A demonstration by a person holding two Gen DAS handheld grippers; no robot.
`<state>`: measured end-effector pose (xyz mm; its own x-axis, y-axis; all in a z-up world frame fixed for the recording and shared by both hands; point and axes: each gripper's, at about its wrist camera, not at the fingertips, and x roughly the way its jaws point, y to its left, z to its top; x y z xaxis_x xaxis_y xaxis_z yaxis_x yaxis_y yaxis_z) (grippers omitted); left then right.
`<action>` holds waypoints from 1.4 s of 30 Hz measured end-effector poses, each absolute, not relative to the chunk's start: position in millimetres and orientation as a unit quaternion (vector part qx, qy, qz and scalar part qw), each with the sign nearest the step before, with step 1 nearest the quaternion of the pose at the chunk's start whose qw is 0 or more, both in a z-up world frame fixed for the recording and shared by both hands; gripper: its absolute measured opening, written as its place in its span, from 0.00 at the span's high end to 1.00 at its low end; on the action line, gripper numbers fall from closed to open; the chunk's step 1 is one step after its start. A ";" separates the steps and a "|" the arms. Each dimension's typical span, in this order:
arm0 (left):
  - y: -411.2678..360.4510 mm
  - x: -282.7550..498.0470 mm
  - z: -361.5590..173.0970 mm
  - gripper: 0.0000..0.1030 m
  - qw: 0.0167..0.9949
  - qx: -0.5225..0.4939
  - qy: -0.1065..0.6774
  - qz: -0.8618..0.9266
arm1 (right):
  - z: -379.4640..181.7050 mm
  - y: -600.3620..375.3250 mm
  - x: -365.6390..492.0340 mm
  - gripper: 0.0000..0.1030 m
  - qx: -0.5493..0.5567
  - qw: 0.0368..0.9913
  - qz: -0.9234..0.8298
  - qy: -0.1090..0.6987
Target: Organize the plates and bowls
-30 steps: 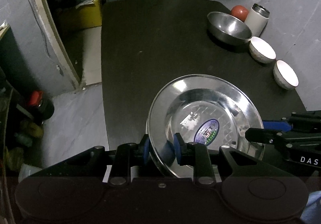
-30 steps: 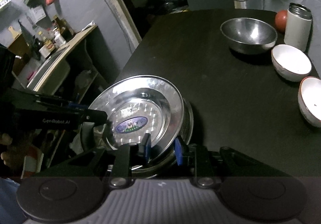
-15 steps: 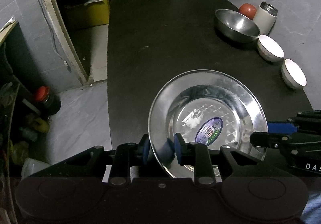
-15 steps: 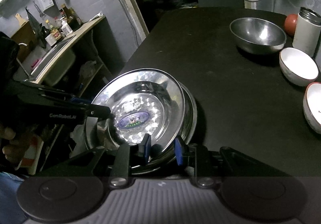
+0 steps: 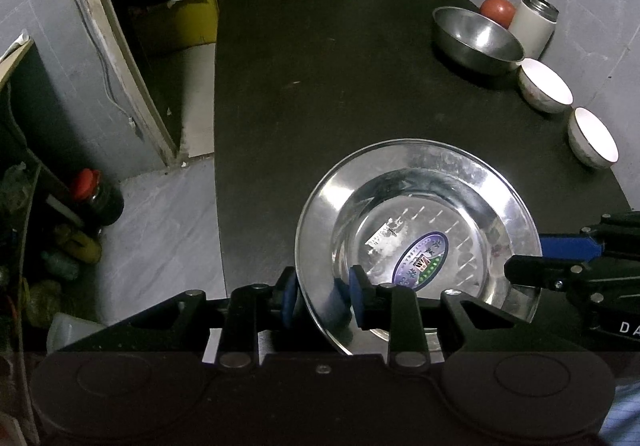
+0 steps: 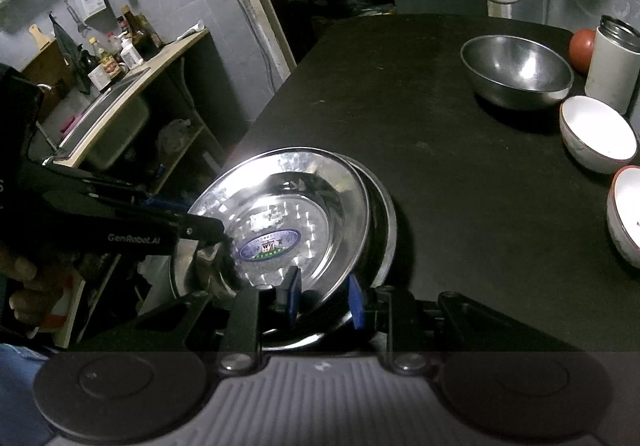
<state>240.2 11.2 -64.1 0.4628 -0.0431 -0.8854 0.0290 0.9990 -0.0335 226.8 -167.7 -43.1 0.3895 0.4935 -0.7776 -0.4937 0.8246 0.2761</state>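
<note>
1. Since a second ago, the top plate [image 5: 416, 230] sits flatter and more level; before, it was tilted up on its left edge. Both grippers are still at the same rims.
2. Left gripper [image 5: 323, 300]: blue pads [image 5: 289, 300] straddle the near-left rim of the top plate, one outside, one inside the dish. Pads look narrowed onto the rim, but a sliver of gap shows at the outer pad, so a firm pinch cannot be confirmed.
3. Right gripper [image 6: 323, 300]: fingers [image 6: 355, 302] straddle the near edge of the plate stack, with rim metal passing between them. Gap is wider than the rim; contact cannot be told.
4. From the right wrist view, a second plate [image 6: 382, 222] lies under the top plate [image 6: 280, 222], its rim showing past the far-right side of the upper one. Upper plate is offset toward the left finger and overhangs the table [image 6: 440, 86] edge there.
5. Oval sticker [image 5: 420, 260] sits in the plate well, just ahead of the left gripper's right finger.
6. Ahead and to the right of both finger pairs, well apart from the plates: steel bowl [image 5: 476, 40], then two white bowls [image 5: 544, 90] in a row toward the near right.
7. Behind the steel bowl: white flask [image 5: 534, 28] and a red round thing [image 5: 497, 9], touching or nearly so.
8. Right gripper's black arm enters the left view at the plate's right rim.
9. A hand [image 6: 24, 286] holds the left gripper's handle at far left.
</note>
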 end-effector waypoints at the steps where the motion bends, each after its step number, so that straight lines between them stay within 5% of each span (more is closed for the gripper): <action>1: 11.4 240.4 -64.4 0.71 0.855 -0.007 0.518 -0.021 | -43.4 -167.3 226.9 0.73 0.000 0.833 0.296 0.467; 16: 11.0 241.5 -63.8 0.72 0.859 0.003 0.511 -0.028 | -43.0 -162.3 225.0 0.72 0.001 0.840 0.277 0.466; 31: 17.4 248.5 -58.8 0.56 0.862 0.023 0.506 -0.035 | -42.5 -164.3 225.3 0.55 0.026 0.855 0.243 0.458; 38: 20.0 262.3 -52.8 0.17 0.865 0.037 0.499 -0.030 | -45.0 -172.7 228.2 0.29 0.048 0.864 0.212 0.454; 42: 22.3 274.7 -53.1 0.09 0.863 0.041 0.502 -0.027 | -48.8 -177.0 229.8 0.14 0.064 0.867 0.193 0.456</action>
<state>274.7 22.3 -53.1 0.4946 -0.0051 -0.8691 0.0880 0.9951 0.0442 229.8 -177.0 -48.8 0.5103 0.3928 -0.7651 -0.2770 0.9173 0.2862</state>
